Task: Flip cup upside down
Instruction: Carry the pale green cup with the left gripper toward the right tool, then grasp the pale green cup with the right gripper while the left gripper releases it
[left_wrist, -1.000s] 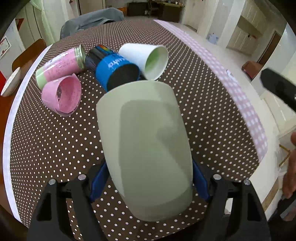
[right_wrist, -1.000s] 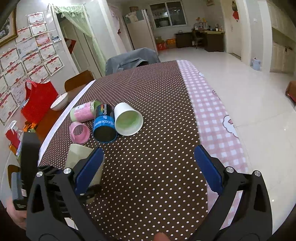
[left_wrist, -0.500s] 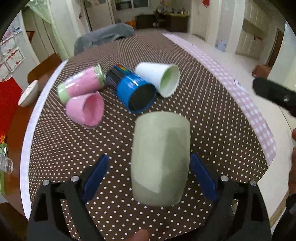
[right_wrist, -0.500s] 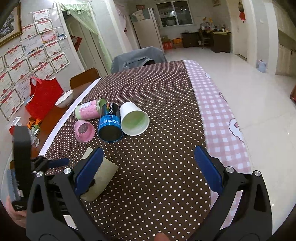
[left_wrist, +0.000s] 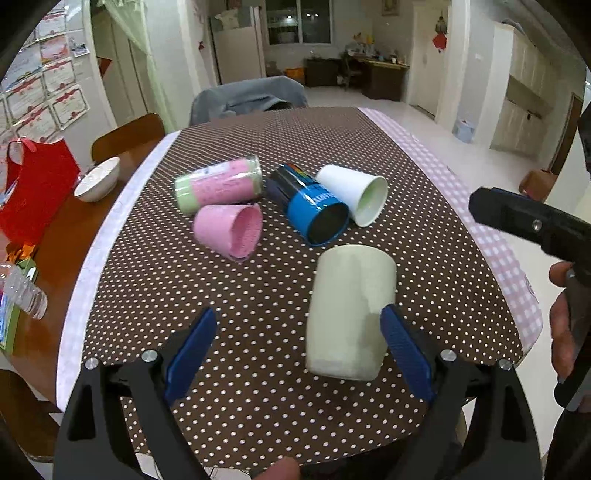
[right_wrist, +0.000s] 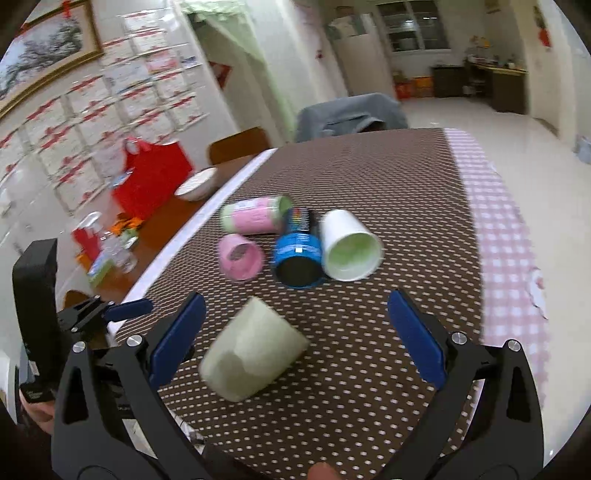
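Left wrist view: the green cup is being shown standing on the dotted surface, near the front edge, between the fingers of the left tool but off to its right side.
Left tool: its jaws are being held wide, with nothing gripped; the right pad is lying just beside the cup's lower wall, and contact cannot be told.
Right tool: the right tool is also being held wide and empty, with the cup seen low between its fingers, nearer the left one.
Cup axis: the long axis is being read as close to upright, leaning slightly; the wider end is up in the left view, yet no opening is being shown, so which end is the mouth cannot be told. The right view is blurred.
Handling: the cup is being judged light, stiff and smooth, likely to slip or tip under a glancing push.
Hold: the mid-wall, pinched across the round body from both sides, is being judged the safest place.
Neighbours: a pink cup, a pink-and-green tube, a blue can and a white cup are lying on their sides beyond it, well apart.
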